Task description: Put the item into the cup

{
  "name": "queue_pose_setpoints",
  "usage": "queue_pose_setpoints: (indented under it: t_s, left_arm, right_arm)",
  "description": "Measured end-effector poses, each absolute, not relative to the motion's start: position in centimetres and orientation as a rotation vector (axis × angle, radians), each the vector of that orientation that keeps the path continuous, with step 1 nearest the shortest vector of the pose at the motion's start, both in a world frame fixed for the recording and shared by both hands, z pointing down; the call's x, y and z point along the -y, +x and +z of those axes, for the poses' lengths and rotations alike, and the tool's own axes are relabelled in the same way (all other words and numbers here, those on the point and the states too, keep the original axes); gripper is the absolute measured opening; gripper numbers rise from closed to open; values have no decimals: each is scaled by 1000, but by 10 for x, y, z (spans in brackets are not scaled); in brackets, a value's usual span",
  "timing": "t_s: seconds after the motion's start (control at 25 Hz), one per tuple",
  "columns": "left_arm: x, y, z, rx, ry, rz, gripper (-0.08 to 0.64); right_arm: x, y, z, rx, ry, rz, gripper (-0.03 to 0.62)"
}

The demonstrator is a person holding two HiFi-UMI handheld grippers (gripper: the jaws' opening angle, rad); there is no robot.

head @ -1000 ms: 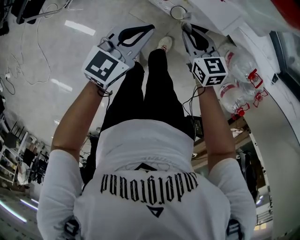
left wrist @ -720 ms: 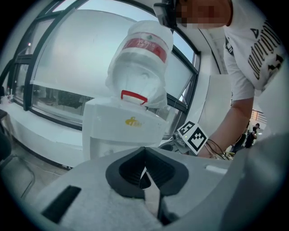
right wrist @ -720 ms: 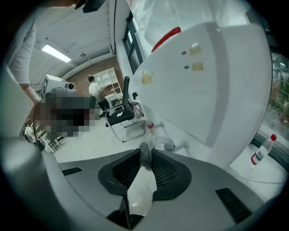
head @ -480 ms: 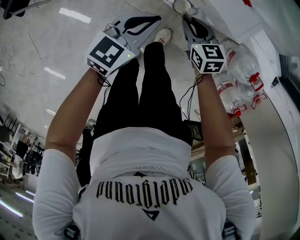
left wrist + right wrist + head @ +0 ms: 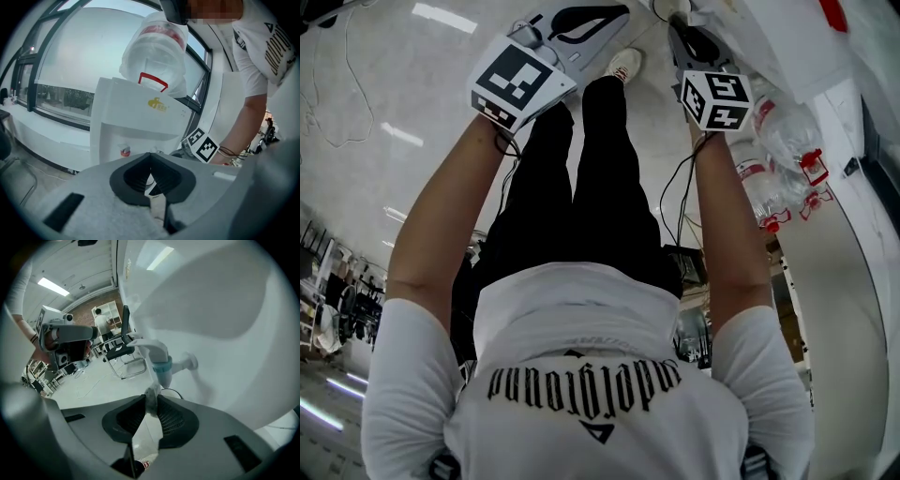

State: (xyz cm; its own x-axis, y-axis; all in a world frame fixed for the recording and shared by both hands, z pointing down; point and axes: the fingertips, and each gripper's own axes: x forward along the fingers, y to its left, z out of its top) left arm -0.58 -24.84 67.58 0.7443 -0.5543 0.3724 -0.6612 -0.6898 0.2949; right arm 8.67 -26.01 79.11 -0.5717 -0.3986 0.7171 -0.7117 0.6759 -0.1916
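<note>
My right gripper is shut on a thin, clear, crumpled piece of plastic; I cannot tell whether it is a cup's wall or a small packet. Its jaws point at a white tap with a teal ring on a white water dispenser. In the head view the right gripper is at the top, with a white round rim just beyond it, cut off by the frame edge. My left gripper is shut with nothing between its pads and hangs over the floor, left of the right one.
A large water bottle sits upside down on the dispenser, which has a red tap. Spare water bottles with red handles lie to the right. An office chair and a person stand farther back. Cables trail on the floor.
Both grippers have shifted upward in the head view, toward the dispenser. The white rim has slid to the top edge. The right jaws keep their hold.
</note>
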Motion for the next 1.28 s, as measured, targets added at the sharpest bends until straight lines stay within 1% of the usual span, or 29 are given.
queue_pose_setpoints:
  t_s: [0.52, 0.68, 0.88, 1.16, 1.28]
  left_arm:
    - [243, -7, 687, 925, 2499, 359, 12]
    - [241, -6, 684, 911, 2502, 352, 12]
    - [240, -5, 679, 901, 2510, 341, 12]
    - [234, -8, 656, 899, 2540, 322, 12]
    - [227, -7, 640, 904, 2553, 328, 12]
  right_arm:
    - [265, 85, 813, 2209, 904, 644, 80]
    - [267, 81, 812, 2211, 922, 657, 109]
    - [267, 83, 810, 2202, 939, 663, 120]
    - [258, 80, 783, 2233, 959, 653, 118]
    - [248, 80, 762, 2256, 971, 629, 92]
